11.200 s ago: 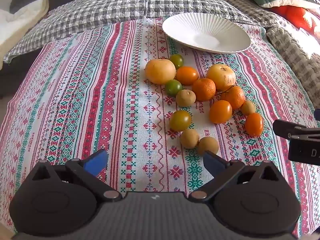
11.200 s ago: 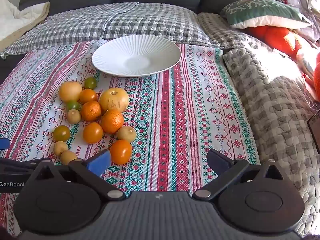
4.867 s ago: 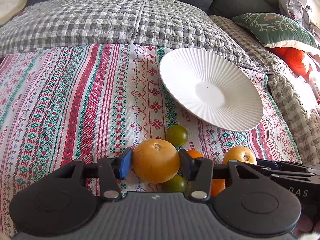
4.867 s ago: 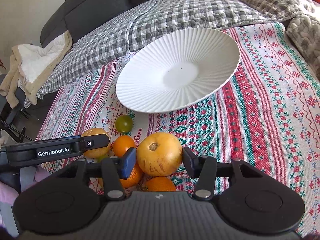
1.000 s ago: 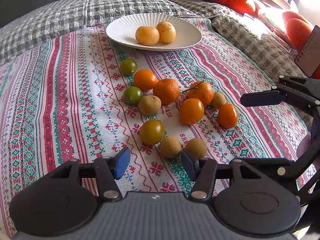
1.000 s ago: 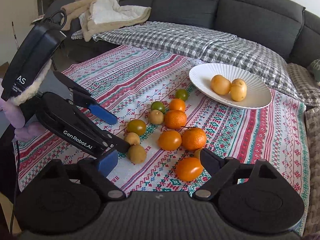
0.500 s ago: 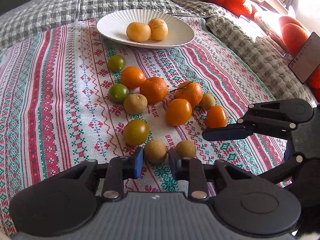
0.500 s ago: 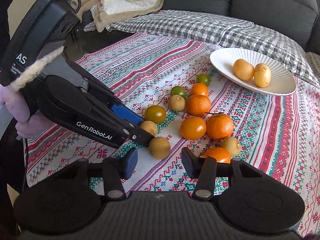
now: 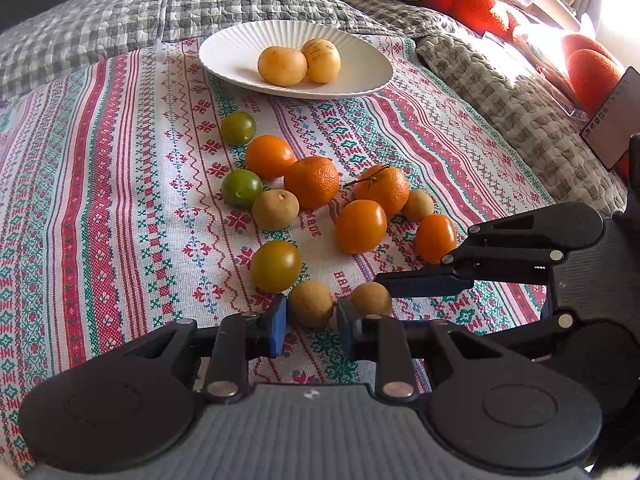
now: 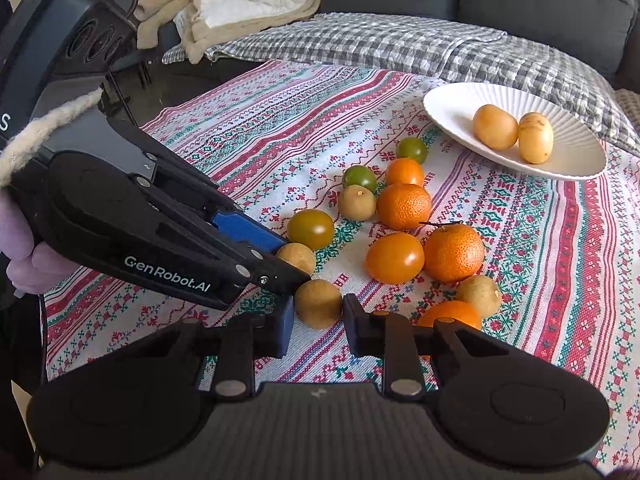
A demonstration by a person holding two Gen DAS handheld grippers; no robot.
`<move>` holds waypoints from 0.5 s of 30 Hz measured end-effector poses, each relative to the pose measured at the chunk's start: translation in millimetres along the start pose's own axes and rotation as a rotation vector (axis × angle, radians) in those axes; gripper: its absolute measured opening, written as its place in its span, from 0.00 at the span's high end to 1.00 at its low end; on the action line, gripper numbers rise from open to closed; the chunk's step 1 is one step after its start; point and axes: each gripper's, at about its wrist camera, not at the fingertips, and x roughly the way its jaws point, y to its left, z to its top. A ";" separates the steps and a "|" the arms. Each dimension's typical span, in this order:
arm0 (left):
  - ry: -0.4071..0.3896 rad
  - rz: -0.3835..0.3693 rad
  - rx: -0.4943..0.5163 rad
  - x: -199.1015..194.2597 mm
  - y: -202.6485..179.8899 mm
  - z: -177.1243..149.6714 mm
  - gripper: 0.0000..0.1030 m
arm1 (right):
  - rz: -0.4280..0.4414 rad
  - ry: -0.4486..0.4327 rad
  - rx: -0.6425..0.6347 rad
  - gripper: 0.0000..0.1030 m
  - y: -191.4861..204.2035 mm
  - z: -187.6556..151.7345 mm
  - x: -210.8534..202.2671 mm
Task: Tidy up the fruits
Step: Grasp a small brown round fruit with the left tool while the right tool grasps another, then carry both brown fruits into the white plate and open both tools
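Gripping one brown fruit (image 9: 311,303) each (image 10: 319,302), both hand-held grippers (image 9: 311,326) (image 10: 318,330).

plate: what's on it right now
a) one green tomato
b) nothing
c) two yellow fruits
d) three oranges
c, since the plate holds two yellow fruits side by side, while the oranges and green ones lie on the cloth.

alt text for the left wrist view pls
The left gripper closes around a small brown fruit on a striped tablecloth, the right gripper at a second one. Beyond, scattered fruits and a white plate holding two yellow fruits.
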 end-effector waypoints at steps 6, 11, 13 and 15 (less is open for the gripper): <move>-0.022 -0.002 0.000 -5.9 0.6 2.7 0.77 | -0.001 -0.008 0.008 0.77 -1.3 2.3 -3.1; -0.051 0.000 -0.008 -12.5 1.8 6.3 0.77 | -0.004 -0.033 0.037 0.77 -6.4 7.5 -9.9; -0.066 0.003 -0.013 -15.6 2.4 8.9 0.77 | -0.004 -0.044 0.048 0.77 -8.5 9.2 -12.4; -0.080 0.007 -0.019 -18.2 3.0 11.8 0.77 | -0.005 -0.053 0.059 0.77 -10.6 12.1 -15.5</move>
